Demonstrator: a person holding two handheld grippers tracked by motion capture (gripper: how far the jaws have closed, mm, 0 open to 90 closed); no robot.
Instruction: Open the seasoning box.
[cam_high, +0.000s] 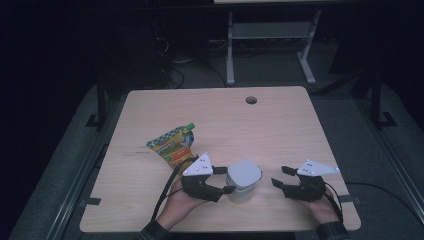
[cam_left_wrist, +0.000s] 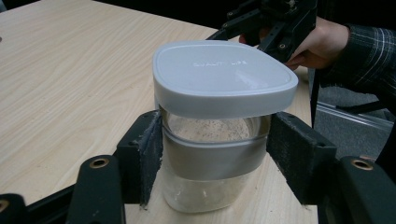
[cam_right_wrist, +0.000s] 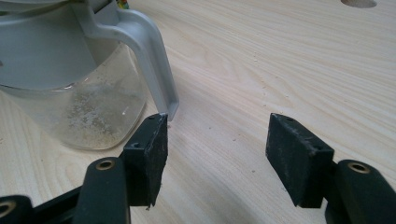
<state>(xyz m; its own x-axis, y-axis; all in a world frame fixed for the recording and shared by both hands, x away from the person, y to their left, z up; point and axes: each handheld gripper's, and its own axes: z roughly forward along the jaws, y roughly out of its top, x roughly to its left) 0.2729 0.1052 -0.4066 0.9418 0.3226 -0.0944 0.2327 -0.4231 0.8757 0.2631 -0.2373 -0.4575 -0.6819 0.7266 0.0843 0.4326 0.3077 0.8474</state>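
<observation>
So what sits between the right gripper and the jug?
Only bare table. In the high view a short strip of wood separates the right gripper from the jug; the right gripper view shows the jug's grey handle just past one pad.

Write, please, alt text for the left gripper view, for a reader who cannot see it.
A clear container with a grey lid stands on a light wooden table between the two black jaws of the left gripper, whose pads sit at its sides. Behind it, a hand in a plaid sleeve holds the right gripper.
</observation>
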